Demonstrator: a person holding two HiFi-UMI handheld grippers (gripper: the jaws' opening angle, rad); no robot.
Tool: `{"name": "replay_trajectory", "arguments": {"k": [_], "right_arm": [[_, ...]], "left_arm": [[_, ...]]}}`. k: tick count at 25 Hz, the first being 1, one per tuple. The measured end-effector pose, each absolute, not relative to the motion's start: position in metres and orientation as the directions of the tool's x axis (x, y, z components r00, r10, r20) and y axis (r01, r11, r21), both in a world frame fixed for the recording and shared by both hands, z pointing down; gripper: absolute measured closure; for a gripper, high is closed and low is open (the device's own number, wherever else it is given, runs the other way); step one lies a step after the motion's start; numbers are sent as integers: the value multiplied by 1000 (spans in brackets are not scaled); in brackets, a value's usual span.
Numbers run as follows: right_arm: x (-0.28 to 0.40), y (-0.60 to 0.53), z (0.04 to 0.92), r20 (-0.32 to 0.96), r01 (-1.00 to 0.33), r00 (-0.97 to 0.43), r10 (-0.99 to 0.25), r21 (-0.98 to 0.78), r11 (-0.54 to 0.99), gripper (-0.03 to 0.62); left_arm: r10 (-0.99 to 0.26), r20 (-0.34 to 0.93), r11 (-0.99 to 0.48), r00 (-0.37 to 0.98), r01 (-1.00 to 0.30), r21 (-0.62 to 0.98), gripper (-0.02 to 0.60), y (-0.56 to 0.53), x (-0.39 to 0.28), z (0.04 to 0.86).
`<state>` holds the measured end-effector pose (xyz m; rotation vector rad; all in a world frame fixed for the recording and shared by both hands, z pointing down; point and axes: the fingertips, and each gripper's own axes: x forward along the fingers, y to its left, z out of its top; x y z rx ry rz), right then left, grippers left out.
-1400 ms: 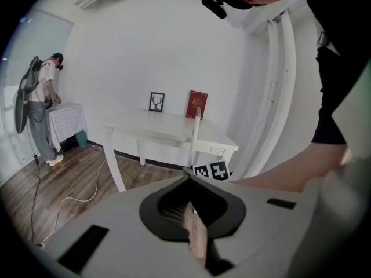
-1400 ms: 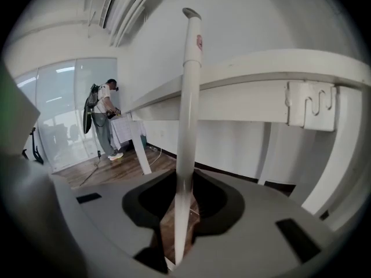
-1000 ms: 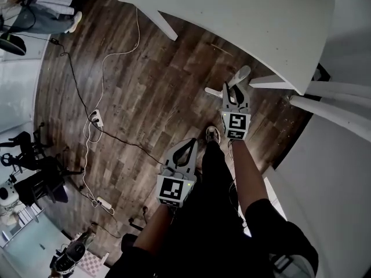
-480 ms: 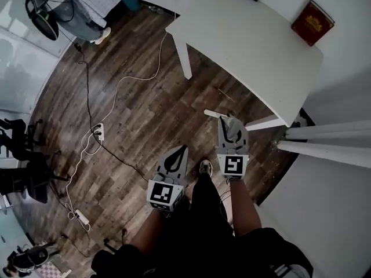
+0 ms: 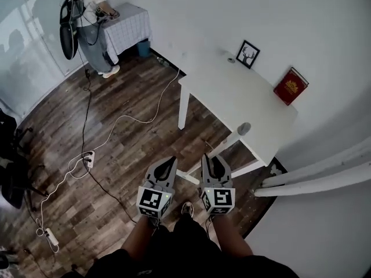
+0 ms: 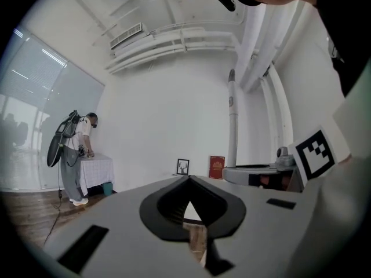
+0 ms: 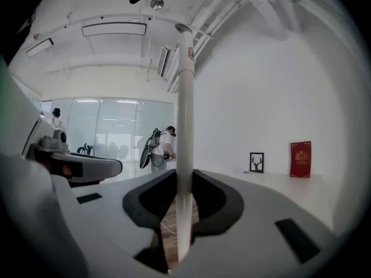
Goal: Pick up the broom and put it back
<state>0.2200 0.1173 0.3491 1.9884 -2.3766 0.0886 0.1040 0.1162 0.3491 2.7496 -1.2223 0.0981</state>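
A: What changed?
B: Both hands have come up off the floor, and the white table is now ahead. Broom handle stands upright; bristle end is out of view, probably hanging clear.
A: Grip?
B: Right gripper is clamped narrow on the handle. Left gripper is closed and empty, just beside it. Pickup looks done — carry-back remains.

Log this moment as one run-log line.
phase: broom in hand | right gripper: shut on broom handle, handle upright | left gripper: shut, empty | ahead: white table
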Motion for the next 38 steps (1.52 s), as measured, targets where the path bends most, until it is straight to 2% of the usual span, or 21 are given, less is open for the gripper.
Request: {"name": "replay_trajectory", "arguments": {"k": [8, 14, 21, 25, 32, 38], "right_arm": [[133, 158, 329, 28, -955, -298, -954, -8, 298, 495], [117, 170, 342, 56, -949, -315, -947, -12, 315, 496], [117, 151, 341, 29, -942, -335, -942, 7, 335, 496], [115, 132, 343, 33, -922, -386, -922, 26, 386, 496], [93, 93, 350, 34, -848, -528, -849, 25, 529, 496], [50, 66, 347, 1, -777, -629, -777, 32, 629, 496]], "left_arm": [[-757, 88, -647, 647, -761, 33, 583, 133, 66, 322], [-764, 94, -639, 639, -769, 34, 583, 141, 55, 323], [-783, 92, -611, 615, -789, 68, 583, 136, 52, 331], [-825, 100, -552, 556, -831, 73, 583, 125, 43, 333], [-917, 129, -372, 378, -925, 74, 583, 103, 11, 346], [-961, 143, -231, 236, -972, 48, 583, 90, -36, 347]]}}
